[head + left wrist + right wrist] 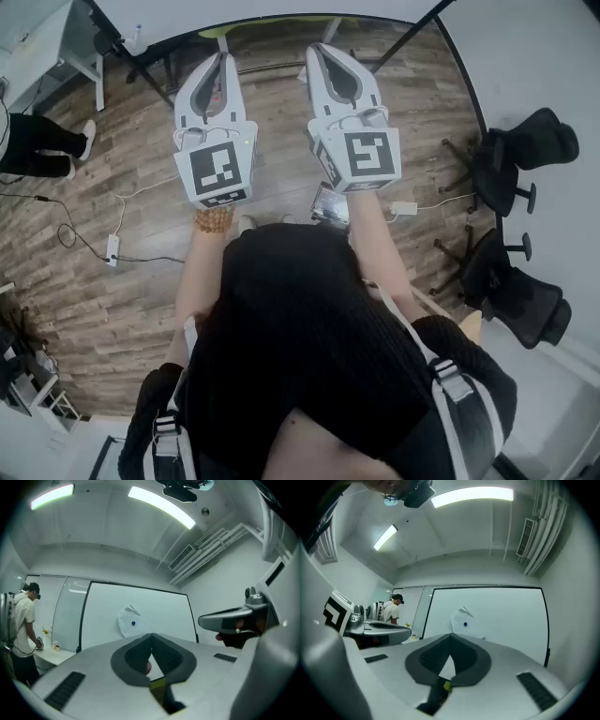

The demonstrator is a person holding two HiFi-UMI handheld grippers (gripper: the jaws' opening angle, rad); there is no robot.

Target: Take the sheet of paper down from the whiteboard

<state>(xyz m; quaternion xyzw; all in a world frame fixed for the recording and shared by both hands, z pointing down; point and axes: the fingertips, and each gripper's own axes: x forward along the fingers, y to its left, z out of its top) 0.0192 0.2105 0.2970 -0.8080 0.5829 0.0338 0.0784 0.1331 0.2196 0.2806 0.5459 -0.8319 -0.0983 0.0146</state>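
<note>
A white sheet of paper (125,625) hangs on the whiteboard (161,611), pinned by a small blue magnet (133,623), with its top corner folded over. The right gripper view shows the same paper (461,619) and magnet (465,624) on the whiteboard (511,616). Both are some way ahead of me. My left gripper (223,58) and right gripper (319,49) are held side by side in front of the body, roughly level. Each is shut with nothing between its jaws, as seen at the left gripper (151,635) and the right gripper (450,635).
A person (22,625) in a white top stands at a counter left of the board, also seen as the person (391,610). Black office chairs (511,169) stand at the right. A power strip (112,248) and cables lie on the wood floor.
</note>
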